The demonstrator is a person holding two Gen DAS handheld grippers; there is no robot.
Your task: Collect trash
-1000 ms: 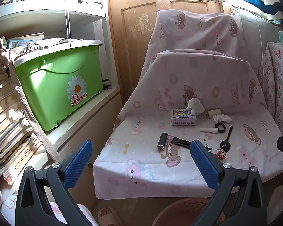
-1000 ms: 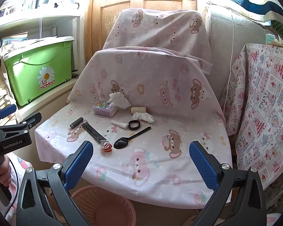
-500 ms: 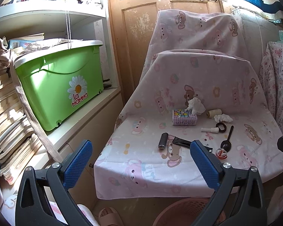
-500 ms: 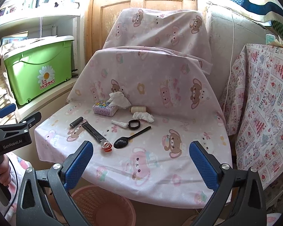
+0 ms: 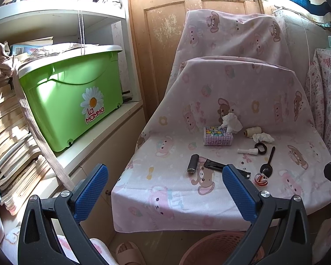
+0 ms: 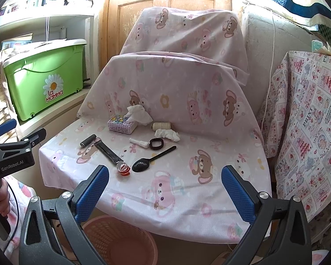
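Small items lie on a chair seat covered in pink bear cloth [image 6: 209, 154]. A crumpled white tissue [image 6: 167, 134] [image 5: 263, 137] lies by a thread spool [image 6: 160, 125]. A black spoon [image 6: 152, 160], a red jelly cup [image 6: 123, 168] [image 5: 261, 178], a black flat wrapper [image 6: 108, 152], a black cylinder [image 6: 88, 140], a white tube [image 6: 139, 142] and a black ring [image 6: 156, 143] lie nearby. A pink basket [image 6: 119, 240] [image 5: 222, 249] stands on the floor below the seat's front edge. My left gripper [image 5: 163, 193] and right gripper [image 6: 165, 190] are open and empty, short of the seat.
A tissue box [image 6: 122, 122] with a tissue sticking out stands at the back of the seat. A green bin [image 5: 70, 101] sits on a white shelf at the left. A patterned cloth [image 6: 309, 121] hangs at the right. A slippered foot [image 5: 128, 252] is on the floor.
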